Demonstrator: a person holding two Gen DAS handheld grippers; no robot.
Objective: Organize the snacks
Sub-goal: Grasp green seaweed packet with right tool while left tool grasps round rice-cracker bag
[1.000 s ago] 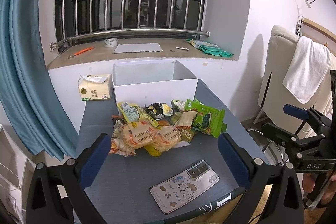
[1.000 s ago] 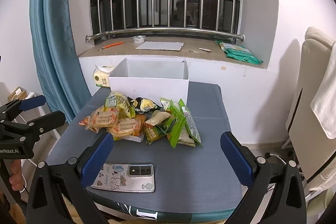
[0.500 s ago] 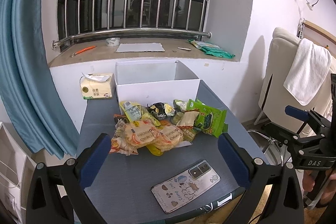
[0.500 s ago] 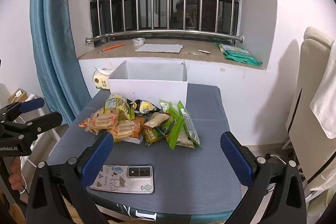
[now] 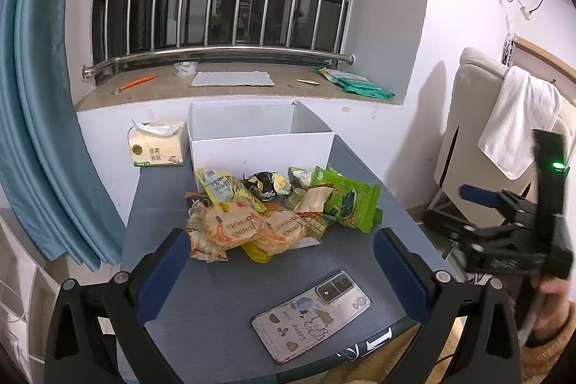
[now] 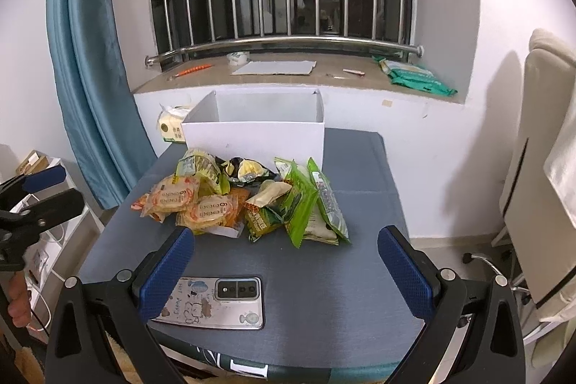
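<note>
A heap of snack packets (image 5: 273,207) (image 6: 248,200) lies mid-table: round orange cracker packs (image 5: 234,229), green bags (image 5: 345,200) and a yellow pouch. Behind it stands a white open-top box (image 5: 259,150) (image 6: 252,135), whose inside shows no contents. My left gripper (image 5: 280,261) hovers open over the near table edge, short of the heap, nothing between its blue pads. My right gripper (image 6: 284,265) is likewise open and empty, above the front edge. Each gripper shows at the side of the other's view.
A phone (image 5: 313,315) (image 6: 216,301) in a cartoon case lies face down near the front edge of the grey table (image 6: 342,276). A tissue pack (image 5: 156,148) sits left of the box. Blue curtain at left, chair with towel (image 5: 518,121) at right, cluttered windowsill behind.
Both views have shifted slightly; the heap and box sit a little lower and closer. The right gripper appears nearer in the left wrist view. Nothing on the table has moved.
</note>
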